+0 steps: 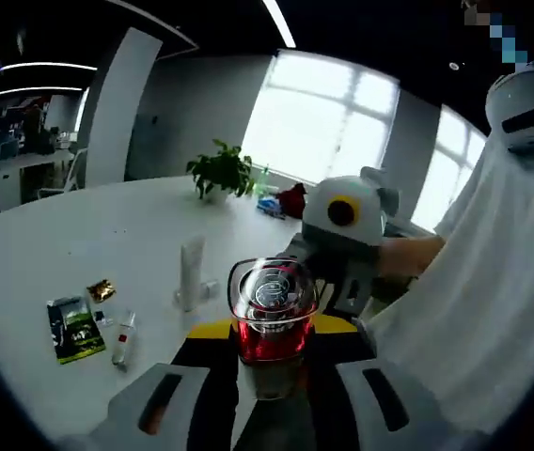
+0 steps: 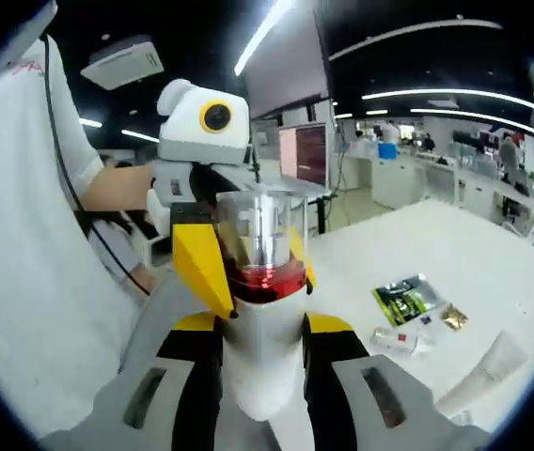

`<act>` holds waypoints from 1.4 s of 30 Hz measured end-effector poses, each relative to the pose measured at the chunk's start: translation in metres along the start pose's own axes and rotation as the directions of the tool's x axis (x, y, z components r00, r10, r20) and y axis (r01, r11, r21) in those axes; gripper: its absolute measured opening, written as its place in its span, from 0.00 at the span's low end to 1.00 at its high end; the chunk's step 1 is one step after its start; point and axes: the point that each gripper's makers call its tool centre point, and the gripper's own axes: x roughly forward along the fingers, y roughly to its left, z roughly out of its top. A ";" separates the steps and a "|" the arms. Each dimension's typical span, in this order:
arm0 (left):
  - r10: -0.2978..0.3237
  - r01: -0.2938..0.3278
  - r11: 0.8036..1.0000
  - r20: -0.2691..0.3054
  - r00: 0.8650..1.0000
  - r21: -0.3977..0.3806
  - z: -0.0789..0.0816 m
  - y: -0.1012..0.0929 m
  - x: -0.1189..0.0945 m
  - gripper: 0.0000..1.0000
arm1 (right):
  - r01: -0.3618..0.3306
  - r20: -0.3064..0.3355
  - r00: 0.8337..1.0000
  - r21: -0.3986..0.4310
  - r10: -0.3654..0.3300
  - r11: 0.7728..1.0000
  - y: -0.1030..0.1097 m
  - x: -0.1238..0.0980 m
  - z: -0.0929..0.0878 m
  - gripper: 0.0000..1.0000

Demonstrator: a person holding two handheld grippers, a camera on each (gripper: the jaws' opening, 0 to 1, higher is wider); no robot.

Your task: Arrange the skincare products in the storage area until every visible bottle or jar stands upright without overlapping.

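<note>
A bottle with a white body (image 2: 259, 371), a red band and a clear cap (image 2: 259, 230) is held up in the air between both grippers. My right gripper (image 2: 261, 331) is shut on the white body. My left gripper (image 2: 253, 265) reaches in from behind, its yellow fingers (image 2: 201, 268) closed around the red band under the cap. In the left gripper view the clear cap (image 1: 272, 293) faces the camera, my left gripper (image 1: 272, 331) is shut on the bottle, and the right gripper (image 1: 316, 289) comes in from behind it.
On the white table (image 1: 79, 235) are a white tube (image 1: 192, 272), a green sachet (image 1: 74, 329), a gold sachet (image 1: 101, 289) and a small vial (image 1: 123, 338). A potted plant (image 1: 220, 171) stands farther back. A person in a white shirt (image 1: 493, 282) is at the right.
</note>
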 end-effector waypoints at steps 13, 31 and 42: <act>-0.105 0.131 0.967 -0.128 0.986 0.217 -0.004 -0.021 0.022 0.22 | -0.058 -0.016 0.998 -0.140 0.056 0.988 0.004 -0.013 -0.016 0.28; -0.101 0.138 0.975 -0.207 0.973 0.173 -0.049 0.013 0.111 0.23 | 0.113 -0.107 0.987 -0.050 -0.117 0.992 -0.057 -0.027 -0.100 0.28; -0.119 0.158 0.978 -0.260 0.958 0.135 -0.074 0.031 0.138 0.23 | 0.144 -0.177 0.973 -0.030 -0.147 0.989 -0.078 -0.031 -0.139 0.29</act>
